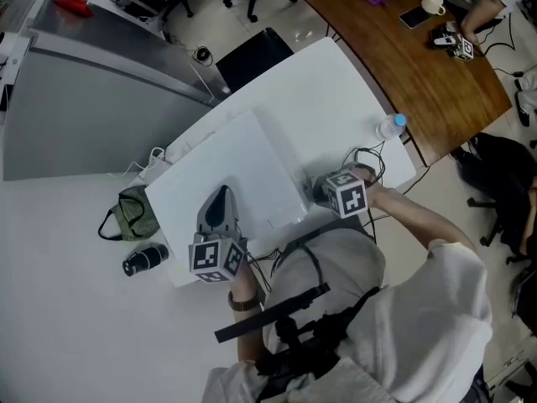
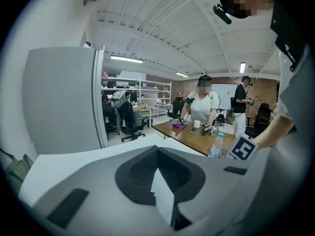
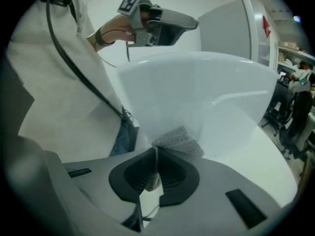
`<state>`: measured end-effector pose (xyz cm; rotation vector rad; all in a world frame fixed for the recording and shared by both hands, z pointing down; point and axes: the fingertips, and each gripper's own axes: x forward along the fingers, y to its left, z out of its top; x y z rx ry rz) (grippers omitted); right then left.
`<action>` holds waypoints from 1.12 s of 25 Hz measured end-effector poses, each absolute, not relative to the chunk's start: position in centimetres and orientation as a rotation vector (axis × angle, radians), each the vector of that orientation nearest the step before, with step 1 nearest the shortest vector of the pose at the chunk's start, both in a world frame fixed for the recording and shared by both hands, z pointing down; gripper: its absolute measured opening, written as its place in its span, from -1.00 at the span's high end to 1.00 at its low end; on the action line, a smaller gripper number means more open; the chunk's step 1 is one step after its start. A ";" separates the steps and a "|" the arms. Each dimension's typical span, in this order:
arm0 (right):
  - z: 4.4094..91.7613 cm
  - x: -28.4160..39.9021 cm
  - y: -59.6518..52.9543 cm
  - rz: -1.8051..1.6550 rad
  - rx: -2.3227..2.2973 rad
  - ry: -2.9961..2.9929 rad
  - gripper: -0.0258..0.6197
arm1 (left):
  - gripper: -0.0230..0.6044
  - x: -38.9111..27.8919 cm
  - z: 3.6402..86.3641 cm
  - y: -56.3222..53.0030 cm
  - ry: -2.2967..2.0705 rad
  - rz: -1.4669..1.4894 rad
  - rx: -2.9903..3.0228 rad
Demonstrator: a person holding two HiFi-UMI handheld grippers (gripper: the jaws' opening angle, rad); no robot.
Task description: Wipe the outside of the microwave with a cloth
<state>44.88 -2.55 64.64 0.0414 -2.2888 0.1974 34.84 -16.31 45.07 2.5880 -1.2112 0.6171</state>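
The white microwave (image 1: 226,170) stands on the white table (image 1: 352,82). In the right gripper view its pale side wall (image 3: 206,92) fills the middle. My right gripper (image 3: 156,150) is shut on a grey knitted cloth (image 3: 179,140), whose free end is pressed against that wall. From the head view this gripper (image 1: 317,190) sits at the microwave's near right side. My left gripper (image 1: 220,200) lies on the microwave's top near its front edge. Its jaws are closed with nothing between them (image 2: 157,150).
A water bottle (image 1: 391,126) stands at the table's right edge beside some cables (image 1: 367,159). A green bag (image 1: 134,212) and a black cylinder (image 1: 144,259) lie left of the microwave. A wooden table (image 1: 403,49) with a person's hands (image 1: 470,32) is beyond.
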 end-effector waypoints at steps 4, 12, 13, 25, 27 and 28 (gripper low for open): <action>65.4 45.2 4.6 0.197 -0.233 -2.234 0.84 | 0.84 36.1 45.4 -16.9 -1.179 0.626 2.597; 68.3 47.0 -2.6 0.213 -0.029 -2.143 0.84 | 0.84 38.4 45.3 -16.5 -1.119 0.631 2.632; 68.8 47.5 -4.6 0.210 0.010 -2.121 0.84 | 0.84 38.3 45.3 -16.5 -1.126 0.630 2.630; 69.2 50.6 -31.8 0.229 0.496 -2.019 0.84 | 0.84 34.3 44.4 -15.5 -1.270 0.628 2.555; 68.6 51.2 -35.4 0.228 0.639 -2.029 0.84 | 0.84 33.2 44.3 -15.4 -1.306 0.627 2.532; 68.2 51.5 -36.9 0.227 0.708 -2.038 0.84 | 0.84 32.6 44.2 -15.3 -1.323 0.626 2.522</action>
